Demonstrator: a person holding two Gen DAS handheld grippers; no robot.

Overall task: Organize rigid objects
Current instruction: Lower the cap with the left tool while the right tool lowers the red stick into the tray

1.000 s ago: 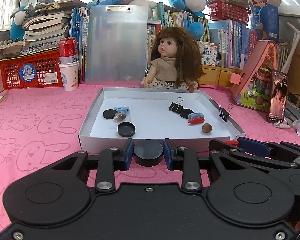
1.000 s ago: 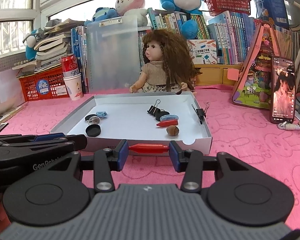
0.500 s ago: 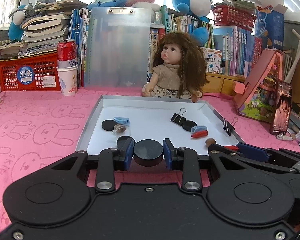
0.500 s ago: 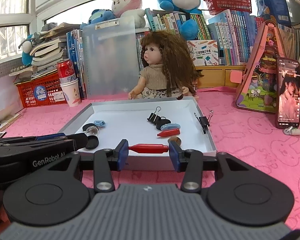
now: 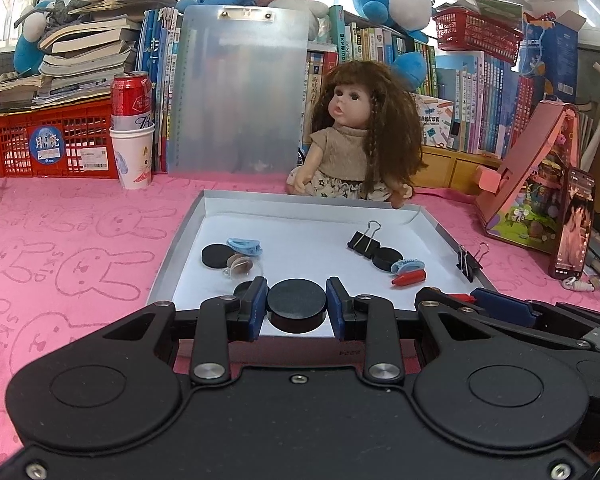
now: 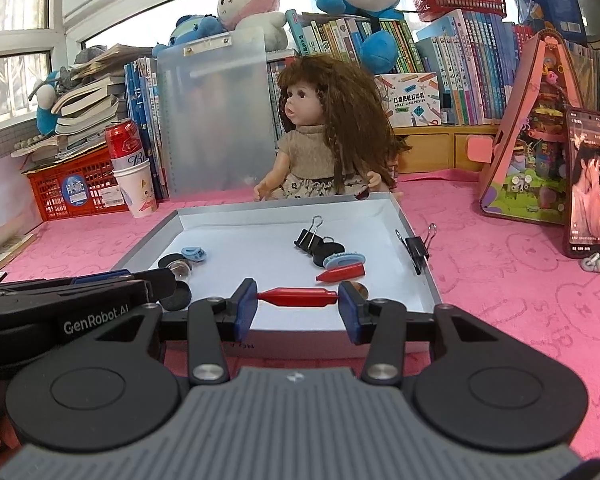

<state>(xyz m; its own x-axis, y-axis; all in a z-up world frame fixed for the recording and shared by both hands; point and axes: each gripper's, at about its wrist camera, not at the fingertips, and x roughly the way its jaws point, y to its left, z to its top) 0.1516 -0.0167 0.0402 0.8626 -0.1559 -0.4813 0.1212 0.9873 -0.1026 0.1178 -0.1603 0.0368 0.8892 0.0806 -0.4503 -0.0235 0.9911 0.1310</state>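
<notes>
My left gripper (image 5: 297, 307) is shut on a black round puck (image 5: 297, 305), held above the near edge of the white tray (image 5: 308, 204). My right gripper (image 6: 298, 300) is shut on a red pen-shaped cap (image 6: 298, 297), gripped end to end, over the same tray (image 6: 414, 240). In the tray lie black discs (image 5: 214, 256), blue clips (image 5: 244, 245), a glass marble (image 5: 240, 267), a black binder clip (image 5: 365, 240), another red cap (image 5: 409, 278) and a brown bead (image 6: 362, 290) partly hidden behind my right fingers. Another binder clip (image 5: 469, 261) is clipped on the tray's right rim.
A doll (image 5: 360, 136) sits right behind the tray. A paper cup with a red can (image 5: 132, 136), a clipboard (image 5: 242, 96), an orange crate (image 5: 48, 144) and books line the back. A pink toy house (image 5: 536, 184) and a phone (image 5: 576, 224) stand at right. Pink cloth covers the table.
Both grippers have moved forward over the tray's near edge, each keeping its hold. The tray now lies closer and lower in both views.
</notes>
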